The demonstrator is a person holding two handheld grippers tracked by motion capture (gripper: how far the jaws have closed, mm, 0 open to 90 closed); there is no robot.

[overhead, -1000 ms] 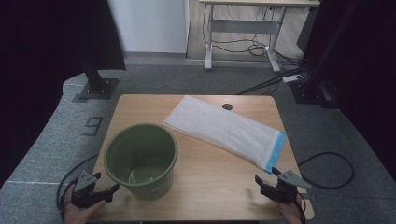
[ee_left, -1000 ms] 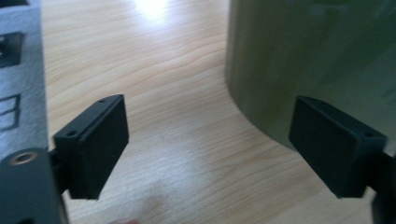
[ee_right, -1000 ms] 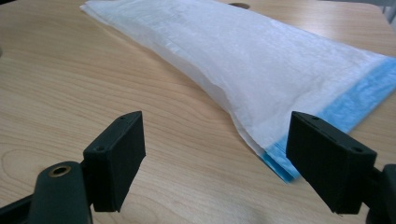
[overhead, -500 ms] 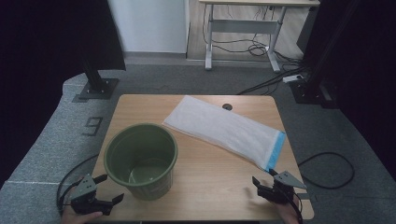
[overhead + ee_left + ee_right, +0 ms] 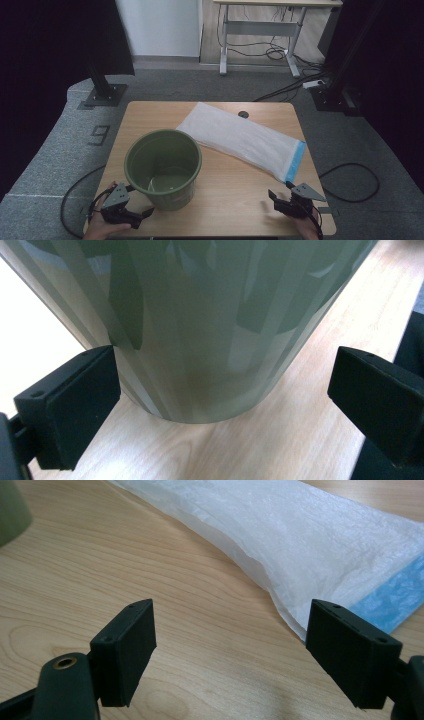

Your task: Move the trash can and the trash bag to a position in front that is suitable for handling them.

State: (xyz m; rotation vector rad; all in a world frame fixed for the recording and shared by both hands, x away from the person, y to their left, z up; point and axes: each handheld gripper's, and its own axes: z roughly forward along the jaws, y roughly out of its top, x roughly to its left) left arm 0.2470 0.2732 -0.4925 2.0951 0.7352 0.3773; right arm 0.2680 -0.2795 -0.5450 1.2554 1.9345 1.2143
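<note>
Green bucket stands upright, mouth up, at table near-left. Left gripper spread wide round its base, not gripping; jaws just opened. Right gripper released, near white bag. No readable labels.

The high view looks down over the desk; the left gripper view sits close against the bucket, which both views share.

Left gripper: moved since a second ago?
Yes. In the high view the left gripper has shifted right along the table's near edge, closer under the green bucket; its jaws have just been opening, nothing gripped.
</note>
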